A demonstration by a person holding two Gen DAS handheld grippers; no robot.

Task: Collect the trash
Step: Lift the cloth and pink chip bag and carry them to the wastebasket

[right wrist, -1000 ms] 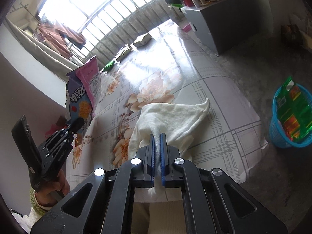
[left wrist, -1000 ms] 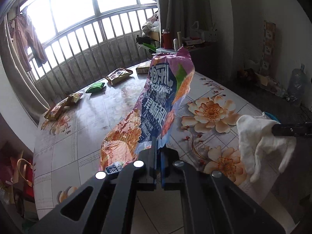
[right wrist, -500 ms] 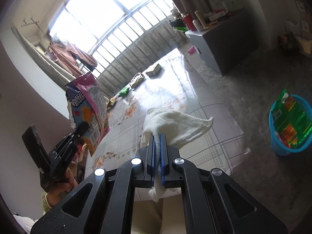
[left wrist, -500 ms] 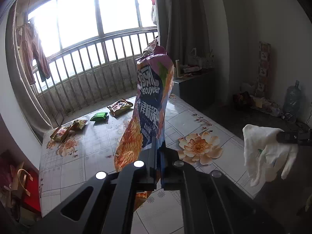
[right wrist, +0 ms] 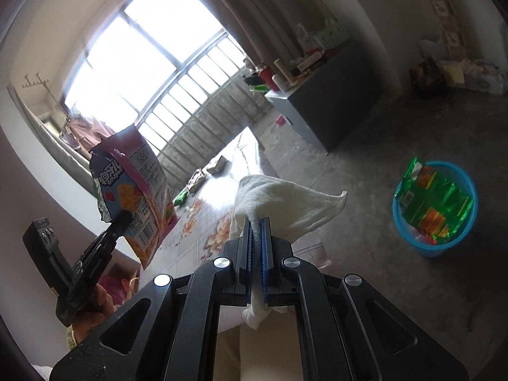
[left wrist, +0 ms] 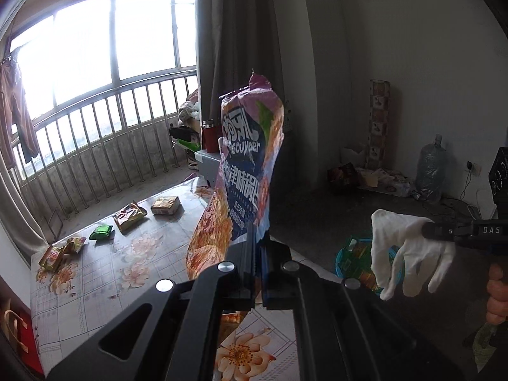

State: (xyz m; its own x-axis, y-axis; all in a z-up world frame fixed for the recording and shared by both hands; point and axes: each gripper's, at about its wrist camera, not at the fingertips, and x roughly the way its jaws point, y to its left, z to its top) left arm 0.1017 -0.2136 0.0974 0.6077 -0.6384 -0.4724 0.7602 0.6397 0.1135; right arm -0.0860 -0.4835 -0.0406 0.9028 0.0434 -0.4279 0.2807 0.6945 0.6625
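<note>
Blue basket [right wrist: 462, 238] already holds green wrapper; left gripper [left wrist: 257, 247] clamps snack bag [left wrist: 244, 171], right gripper [right wrist: 256, 231] pinches white cloth [right wrist: 285, 203]; roughly four wrappers [left wrist: 130, 216] left on table [left wrist: 95, 285], hard to count.

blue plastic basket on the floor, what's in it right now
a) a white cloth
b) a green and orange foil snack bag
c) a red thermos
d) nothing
b: in the right wrist view the blue plastic basket on the floor holds a green and orange foil snack bag sticking up over its rim.
</note>
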